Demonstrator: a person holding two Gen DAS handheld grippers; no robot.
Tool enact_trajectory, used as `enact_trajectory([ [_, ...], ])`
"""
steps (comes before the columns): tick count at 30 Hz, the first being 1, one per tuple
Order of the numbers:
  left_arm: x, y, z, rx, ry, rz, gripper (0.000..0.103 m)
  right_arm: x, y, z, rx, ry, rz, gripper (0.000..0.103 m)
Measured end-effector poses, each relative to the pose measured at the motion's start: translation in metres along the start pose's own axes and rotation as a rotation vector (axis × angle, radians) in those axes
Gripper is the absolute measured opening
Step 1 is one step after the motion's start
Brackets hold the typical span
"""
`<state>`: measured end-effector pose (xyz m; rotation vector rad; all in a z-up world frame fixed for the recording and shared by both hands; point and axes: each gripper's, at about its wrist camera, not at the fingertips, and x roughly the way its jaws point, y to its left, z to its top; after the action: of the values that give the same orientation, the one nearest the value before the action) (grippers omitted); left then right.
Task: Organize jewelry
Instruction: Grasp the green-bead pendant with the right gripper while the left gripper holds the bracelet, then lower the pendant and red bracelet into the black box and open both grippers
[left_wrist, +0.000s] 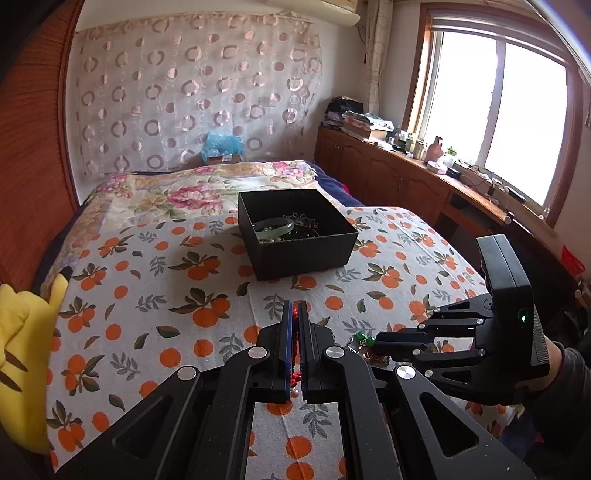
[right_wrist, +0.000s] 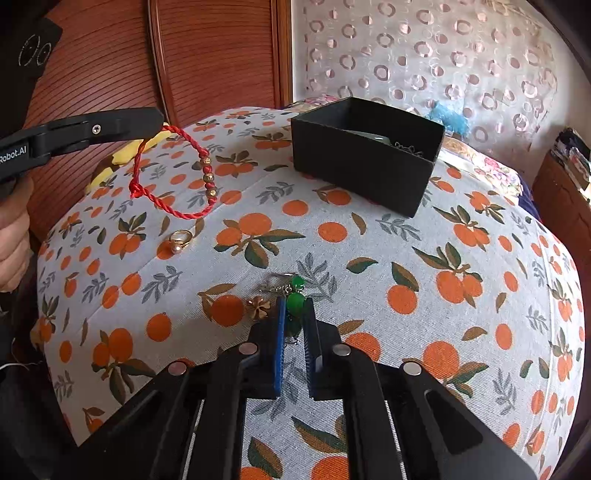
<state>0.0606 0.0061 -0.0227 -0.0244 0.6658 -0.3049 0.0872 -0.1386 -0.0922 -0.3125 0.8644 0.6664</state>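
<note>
Two light pieces are clamped: the limp red cord bracelet by the left gripper, best pinched on its cord, and the green bead earring at 6 o'clock by the right gripper, with the black box at 12 o'clock.

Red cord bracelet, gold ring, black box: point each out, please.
red cord bracelet (right_wrist: 168, 208), right wrist view, on its lower cord.
gold ring (right_wrist: 180, 240), right wrist view, on its band.
black box (right_wrist: 360, 168), right wrist view, on its front wall.

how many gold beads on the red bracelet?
3, in a row along the right side of the red bracelet hanging from the left gripper; more may be hidden.
</note>
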Motion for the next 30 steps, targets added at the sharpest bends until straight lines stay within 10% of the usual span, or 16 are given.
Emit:
enact_trajectory([
  [30,0.019,0.005,0.048,0.026,-0.070,0.038,0.002,-0.042,-0.070,0.118,0.064,-0.227,-0.072,0.009],
])
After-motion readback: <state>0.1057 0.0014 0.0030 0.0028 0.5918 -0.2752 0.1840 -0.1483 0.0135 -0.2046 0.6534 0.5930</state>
